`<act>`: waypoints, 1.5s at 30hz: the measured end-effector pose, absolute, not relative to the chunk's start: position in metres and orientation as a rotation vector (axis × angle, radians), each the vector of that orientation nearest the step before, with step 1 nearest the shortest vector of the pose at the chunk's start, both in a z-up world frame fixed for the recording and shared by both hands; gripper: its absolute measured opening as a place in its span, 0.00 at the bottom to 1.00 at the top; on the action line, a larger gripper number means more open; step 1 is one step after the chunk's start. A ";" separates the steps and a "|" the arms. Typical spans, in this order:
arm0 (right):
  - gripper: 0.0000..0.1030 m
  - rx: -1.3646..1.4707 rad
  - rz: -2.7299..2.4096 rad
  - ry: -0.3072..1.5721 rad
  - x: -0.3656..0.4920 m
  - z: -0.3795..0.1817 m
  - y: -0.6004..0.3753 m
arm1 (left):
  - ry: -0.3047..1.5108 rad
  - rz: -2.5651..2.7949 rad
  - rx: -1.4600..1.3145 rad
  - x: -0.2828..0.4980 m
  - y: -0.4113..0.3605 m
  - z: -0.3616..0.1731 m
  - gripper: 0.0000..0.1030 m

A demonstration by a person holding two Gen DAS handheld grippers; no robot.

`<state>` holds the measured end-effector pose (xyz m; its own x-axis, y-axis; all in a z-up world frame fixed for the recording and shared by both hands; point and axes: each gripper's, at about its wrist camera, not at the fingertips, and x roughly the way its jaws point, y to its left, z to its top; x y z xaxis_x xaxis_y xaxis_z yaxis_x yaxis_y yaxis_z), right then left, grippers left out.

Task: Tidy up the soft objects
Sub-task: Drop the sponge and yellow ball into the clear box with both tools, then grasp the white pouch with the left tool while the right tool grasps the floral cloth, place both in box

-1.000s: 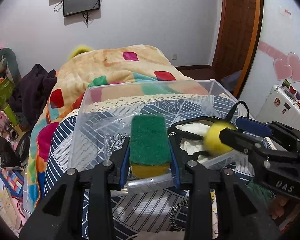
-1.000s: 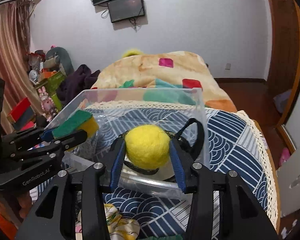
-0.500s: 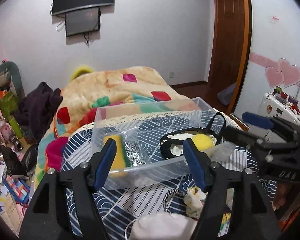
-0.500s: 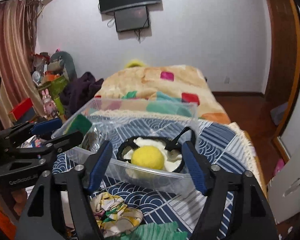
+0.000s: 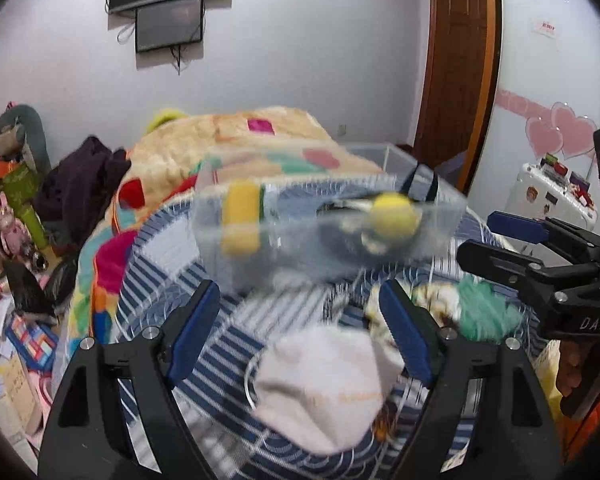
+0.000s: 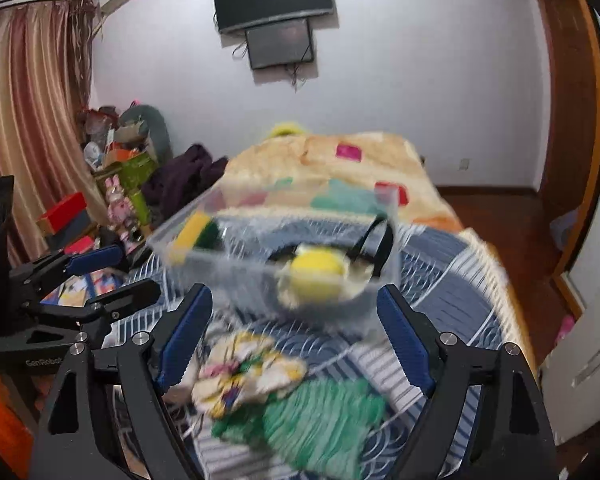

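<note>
A clear plastic bin stands on the blue patterned tablecloth. In it lie a yellow-green sponge at the left and a yellow felt ball on a black-strapped item at the right. My left gripper is open and empty, above a white cloth. My right gripper is open and empty, above a floral cloth and a green knit cloth. Both views are motion-blurred.
A bed with a patchwork blanket lies behind the table. Clutter and toys fill the left side. A wooden door and a white case are at the right.
Both grippers opened and dropped the sponge and the ball into the bin, then pulled back toward me. The loose cloths in front of the bin came into view.
</note>
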<state>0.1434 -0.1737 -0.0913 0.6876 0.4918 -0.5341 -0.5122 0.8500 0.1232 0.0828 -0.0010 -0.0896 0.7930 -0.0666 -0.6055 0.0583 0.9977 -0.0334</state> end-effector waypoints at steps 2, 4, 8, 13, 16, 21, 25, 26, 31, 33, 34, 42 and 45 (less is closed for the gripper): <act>0.80 -0.046 0.571 0.620 0.144 -0.101 -0.168 | 0.673 -0.062 -0.009 0.079 -0.001 -0.101 0.80; 0.80 -0.048 0.588 0.654 0.142 -0.111 -0.163 | 0.700 -0.057 -0.017 0.079 0.001 -0.112 0.80; 0.80 -0.068 0.620 0.703 0.138 -0.128 -0.154 | 0.740 -0.072 -0.054 0.078 0.005 -0.126 0.80; 0.78 -0.064 0.638 0.738 0.141 -0.140 -0.152 | 0.753 -0.093 -0.109 0.078 0.006 -0.133 0.79; 0.57 -0.050 0.638 0.747 0.142 -0.142 -0.156 | 0.766 -0.119 -0.143 0.079 0.007 -0.139 0.67; 0.35 -0.050 0.637 0.722 0.138 -0.140 -0.159 | 0.754 -0.153 -0.110 0.075 -0.005 -0.138 0.50; 0.13 -0.052 0.646 0.704 0.135 -0.137 -0.158 | 0.734 -0.145 -0.082 0.070 -0.011 -0.134 0.36; 0.13 -0.053 0.644 0.696 0.134 -0.136 -0.158 | 0.730 -0.144 -0.081 0.069 -0.011 -0.133 0.34; 0.12 -0.055 0.628 0.646 0.129 -0.125 -0.162 | 0.693 -0.140 -0.074 0.061 -0.007 -0.120 0.24; 0.12 -0.048 0.619 0.627 0.128 -0.121 -0.164 | 0.675 -0.136 -0.072 0.059 -0.005 -0.114 0.23; 0.12 -0.044 0.614 0.617 0.127 -0.118 -0.166 | 0.664 -0.133 -0.071 0.057 -0.003 -0.110 0.23; 0.12 -0.028 0.596 0.534 0.127 -0.093 -0.174 | 0.577 -0.105 -0.071 0.057 0.009 -0.077 0.23; 0.12 -0.023 0.585 0.499 0.130 -0.082 -0.176 | 0.535 -0.093 -0.068 0.062 0.011 -0.061 0.23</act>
<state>0.1298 -0.1760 -0.0824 0.7186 0.5239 -0.4573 -0.5349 0.8366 0.1178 0.0624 0.0115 -0.0613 0.8563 -0.1059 -0.5056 0.0705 0.9936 -0.0887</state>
